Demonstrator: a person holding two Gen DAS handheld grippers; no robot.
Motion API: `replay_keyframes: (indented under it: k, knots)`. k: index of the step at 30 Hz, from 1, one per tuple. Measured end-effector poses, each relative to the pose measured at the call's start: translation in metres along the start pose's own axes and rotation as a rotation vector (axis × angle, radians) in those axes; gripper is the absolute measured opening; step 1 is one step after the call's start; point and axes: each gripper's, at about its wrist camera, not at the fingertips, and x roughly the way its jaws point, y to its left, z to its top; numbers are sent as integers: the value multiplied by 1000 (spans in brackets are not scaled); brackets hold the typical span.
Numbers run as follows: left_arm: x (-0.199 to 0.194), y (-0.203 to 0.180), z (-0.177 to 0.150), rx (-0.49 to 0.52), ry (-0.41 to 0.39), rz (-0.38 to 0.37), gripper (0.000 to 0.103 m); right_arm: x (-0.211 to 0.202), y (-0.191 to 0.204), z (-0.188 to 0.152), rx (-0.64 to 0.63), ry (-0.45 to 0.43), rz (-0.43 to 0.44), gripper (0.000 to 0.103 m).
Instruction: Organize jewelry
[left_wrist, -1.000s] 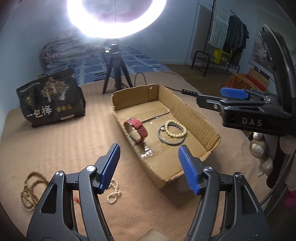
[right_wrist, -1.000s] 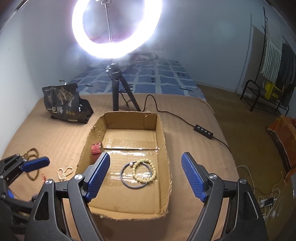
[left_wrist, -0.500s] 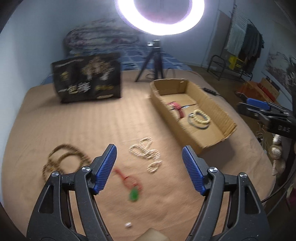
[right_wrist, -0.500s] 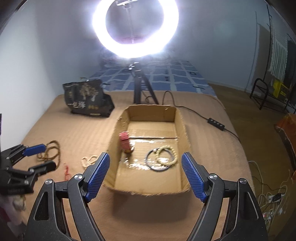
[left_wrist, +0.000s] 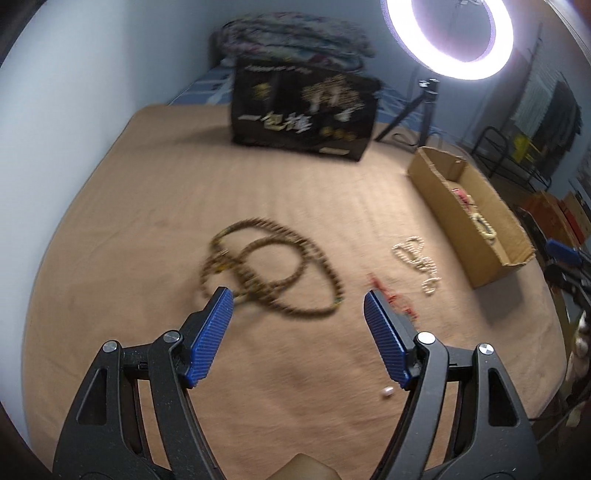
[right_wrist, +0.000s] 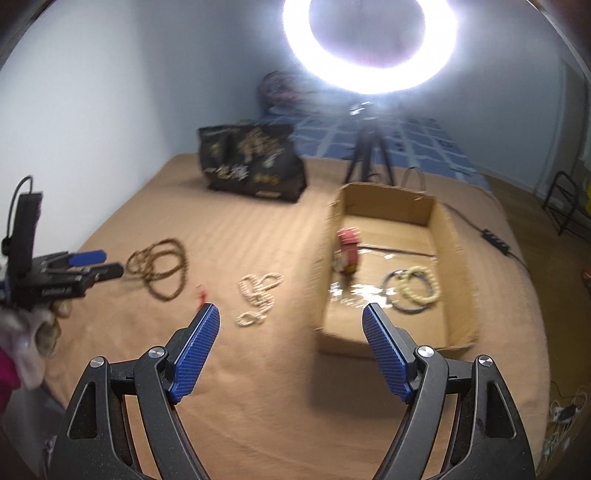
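Swung left since a second ago, the left gripper (left_wrist: 297, 308) hangs over the brown bead necklace (left_wrist: 271, 271), jaws spread and empty. Right gripper (right_wrist: 291, 323), jaws also spread and empty, faces the cardboard box (right_wrist: 452, 236); a pearl strand (right_wrist: 258, 297), somewhat blurred, lies left of it.

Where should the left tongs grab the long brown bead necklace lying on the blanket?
Pinch the brown bead necklace from above, where its loops cross and bunch near the left tongs. It lies flat and limp, so a bunched crossing likely gives more to hold than one strand.
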Motion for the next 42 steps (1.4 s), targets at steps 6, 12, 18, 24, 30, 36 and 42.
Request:
replay_keyframes:
  k: [6, 12, 18, 24, 30, 36, 42]
  knots:
    - [20, 37, -11, -117, 79, -6, 76, 21, 34, -13, -64, 55, 48, 80]
    - [41, 59, -12, -231, 109, -29, 76, 45, 50, -22, -86, 102, 71, 80]
    - [63, 72, -7, -351, 117, -87, 76, 65, 53, -28, -63, 136, 92, 80]
    - [83, 74, 4, -429, 108, -96, 76, 82, 59, -32, -63, 160, 115, 80]
    - [98, 61, 22, -418, 101, -88, 80, 99, 61, -35, -52, 185, 140, 80]
    - [115, 38, 40, -367, 107, -39, 80, 113, 68, -35, -59, 192, 157, 80]
    - [135, 9, 53, -251, 117, 89, 80, 128, 68, -31, -30, 194, 144, 79]
